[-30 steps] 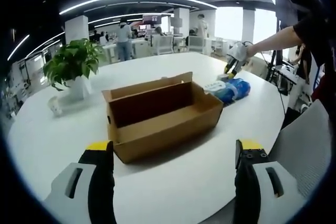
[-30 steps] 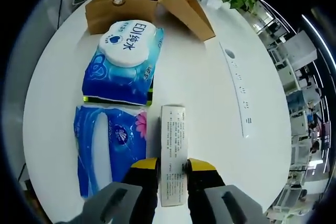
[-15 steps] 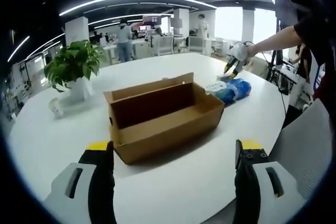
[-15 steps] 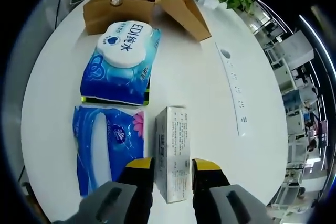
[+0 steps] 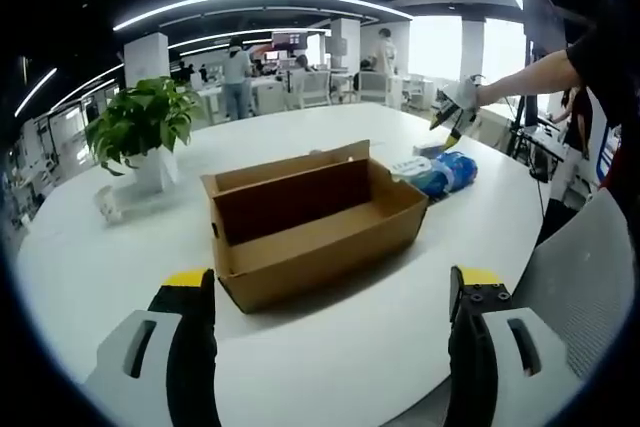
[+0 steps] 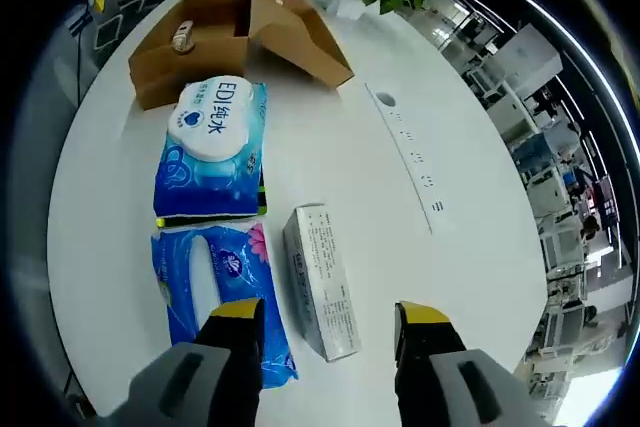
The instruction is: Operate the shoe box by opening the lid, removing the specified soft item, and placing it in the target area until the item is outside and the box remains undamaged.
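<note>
Risk, as we judge it, sits with the three items lying close together just beyond the shoe box [image 6: 235, 32] on the white surface [image 6: 420, 267]. Our right tool [image 6: 327, 319] is spread open with nothing between its jaws, hovering over the small white carton [image 6: 320, 282]. Just beside it lies the blue tissue pack [image 6: 220, 292], with the wet-wipes pack [image 6: 212, 152] between that and the shoe box. A careless descent could pinch the soft tissue pack's wrapper or knock the carton over. Our left tool [image 5: 330, 347] is also open and empty, hanging on the near side of the shoe box [image 5: 310, 222], whose lid stands open. A forward push from there could crumple the cardboard wall. We see a small object inside the shoe box, though we cannot tell what it is.
</note>
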A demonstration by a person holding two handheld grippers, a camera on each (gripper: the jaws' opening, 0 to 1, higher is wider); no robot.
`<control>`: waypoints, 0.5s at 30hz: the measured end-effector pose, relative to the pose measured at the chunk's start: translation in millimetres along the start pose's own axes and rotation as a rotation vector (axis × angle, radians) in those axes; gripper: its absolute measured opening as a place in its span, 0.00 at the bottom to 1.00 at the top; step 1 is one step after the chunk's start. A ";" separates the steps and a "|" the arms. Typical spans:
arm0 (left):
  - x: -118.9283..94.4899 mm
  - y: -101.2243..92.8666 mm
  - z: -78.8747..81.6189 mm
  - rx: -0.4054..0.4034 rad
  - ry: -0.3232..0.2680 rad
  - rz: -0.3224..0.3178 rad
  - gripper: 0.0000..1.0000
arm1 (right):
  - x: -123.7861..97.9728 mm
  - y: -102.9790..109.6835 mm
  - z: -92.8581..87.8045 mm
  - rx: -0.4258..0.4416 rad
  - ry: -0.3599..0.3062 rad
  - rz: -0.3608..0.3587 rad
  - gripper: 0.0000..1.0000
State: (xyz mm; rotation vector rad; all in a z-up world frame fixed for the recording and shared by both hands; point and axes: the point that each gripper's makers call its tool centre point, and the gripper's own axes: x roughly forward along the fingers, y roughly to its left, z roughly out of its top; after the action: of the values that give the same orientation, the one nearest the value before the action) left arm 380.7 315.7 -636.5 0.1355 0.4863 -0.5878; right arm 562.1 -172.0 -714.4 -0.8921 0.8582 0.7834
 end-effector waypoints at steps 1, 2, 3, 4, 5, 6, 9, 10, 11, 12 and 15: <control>-0.4 0.0 0.3 0.000 -0.002 0.000 0.97 | -1.9 -0.3 0.4 0.024 -0.006 -0.008 0.52; -1.2 0.1 0.5 0.000 -0.005 0.000 0.97 | -4.8 -0.7 0.7 0.050 -0.013 -0.018 0.54; -1.8 0.5 0.4 0.000 -0.006 0.001 0.97 | -6.8 0.1 2.0 0.064 -0.025 -0.022 0.55; -2.6 1.7 0.0 -0.003 -0.008 0.004 0.97 | -10.3 2.9 4.1 0.091 -0.041 -0.022 0.57; -2.9 2.0 0.0 -0.004 -0.009 0.005 0.97 | -11.8 3.9 5.5 0.115 -0.052 -0.028 0.59; -3.8 3.0 -0.4 -0.007 -0.012 0.007 0.97 | -15.7 6.6 6.7 0.136 -0.060 -0.029 0.61; -5.8 5.9 -0.6 -0.008 -0.016 0.012 0.97 | -24.1 11.9 10.6 0.191 -0.083 -0.041 0.66; -6.6 7.4 -0.3 -0.007 -0.017 0.013 0.97 | -26.2 13.6 12.3 0.217 -0.092 -0.043 0.68; -7.1 8.6 -0.1 -0.006 -0.018 0.016 0.97 | -28.5 16.6 14.4 0.236 -0.101 -0.038 0.70; -7.8 10.4 0.2 -0.004 -0.020 0.019 0.97 | -32.3 18.8 17.6 0.251 -0.116 -0.042 0.71; -9.4 13.8 1.2 -0.015 -0.029 0.019 0.98 | -41.2 24.9 27.3 0.307 -0.161 -0.055 0.74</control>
State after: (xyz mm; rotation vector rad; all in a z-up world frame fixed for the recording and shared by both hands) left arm 382.1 331.4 -631.1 0.1168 0.4606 -0.5669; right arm 530.9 -146.3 -676.6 -0.5706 0.7830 0.6444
